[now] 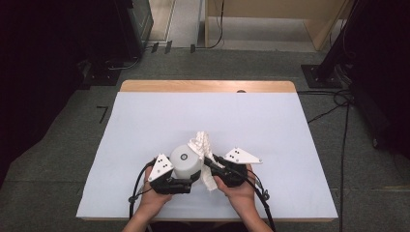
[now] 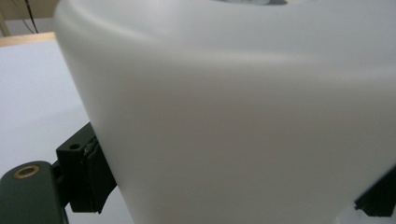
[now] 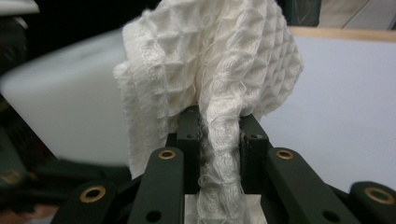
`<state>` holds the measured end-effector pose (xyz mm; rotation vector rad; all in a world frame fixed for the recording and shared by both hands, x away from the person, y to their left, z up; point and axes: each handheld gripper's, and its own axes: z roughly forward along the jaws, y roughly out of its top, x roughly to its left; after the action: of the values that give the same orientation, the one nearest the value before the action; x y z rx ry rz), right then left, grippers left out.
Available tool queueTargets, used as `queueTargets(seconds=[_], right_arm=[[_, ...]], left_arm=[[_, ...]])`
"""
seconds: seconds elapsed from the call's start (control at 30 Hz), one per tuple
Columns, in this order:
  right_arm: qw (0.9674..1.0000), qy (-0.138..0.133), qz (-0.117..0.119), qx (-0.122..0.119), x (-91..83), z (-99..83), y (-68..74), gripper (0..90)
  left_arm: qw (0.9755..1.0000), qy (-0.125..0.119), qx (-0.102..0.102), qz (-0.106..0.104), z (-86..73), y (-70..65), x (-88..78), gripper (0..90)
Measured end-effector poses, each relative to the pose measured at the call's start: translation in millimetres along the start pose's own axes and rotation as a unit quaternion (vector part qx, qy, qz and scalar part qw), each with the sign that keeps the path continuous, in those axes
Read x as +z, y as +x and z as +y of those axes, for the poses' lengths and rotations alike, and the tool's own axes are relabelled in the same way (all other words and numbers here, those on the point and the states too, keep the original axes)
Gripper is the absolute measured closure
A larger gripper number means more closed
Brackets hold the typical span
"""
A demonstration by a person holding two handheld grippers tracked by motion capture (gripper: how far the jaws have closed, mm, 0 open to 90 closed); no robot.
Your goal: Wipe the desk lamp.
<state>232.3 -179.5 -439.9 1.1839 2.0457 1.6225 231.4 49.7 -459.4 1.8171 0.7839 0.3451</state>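
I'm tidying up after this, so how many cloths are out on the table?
1. A white waffle-weave cloth is pinched in the right gripper, right beside the white container held by the left gripper. Another could be hidden behind the container.

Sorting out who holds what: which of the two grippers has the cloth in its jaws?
The right gripper: its jaws pinch the white waffle cloth. The left gripper clamps the smooth white container instead.
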Motion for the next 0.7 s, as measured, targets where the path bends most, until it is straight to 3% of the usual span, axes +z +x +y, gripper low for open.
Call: queueTargets(seconds=[0.13,0.33,0.47,0.6,0.7], right_arm=[[0.9998,-0.019,0.003,-0.007,-6.2,5.3,1.9,75.5],[0.9998,0.018,0.003,0.005,6.0,-7.1,-1.6,75.4],[0.9996,0.027,-0.002,0.009,8.5,-8.7,-1.2,75.5],[0.9999,0.004,-0.004,0.011,-0.8,0.1,0.9,75.6],[0.9999,-0.013,-0.002,0.0,-7.8,6.9,4.5,75.5]], left_arm=[[1.0,-0.007,0.005,-0.001,2.6,-2.1,-1.7,8.3],[0.9992,-0.04,-0.01,-0.004,10.2,3.3,-13.5,8.3],[0.9995,-0.03,-0.008,-0.004,7.2,4.1,-9.8,8.3],[1.0,0.002,0.005,0.003,1.4,-0.9,1.1,8.3],[0.9999,0.007,0.007,0.003,-0.4,-1.5,3.1,8.3]])
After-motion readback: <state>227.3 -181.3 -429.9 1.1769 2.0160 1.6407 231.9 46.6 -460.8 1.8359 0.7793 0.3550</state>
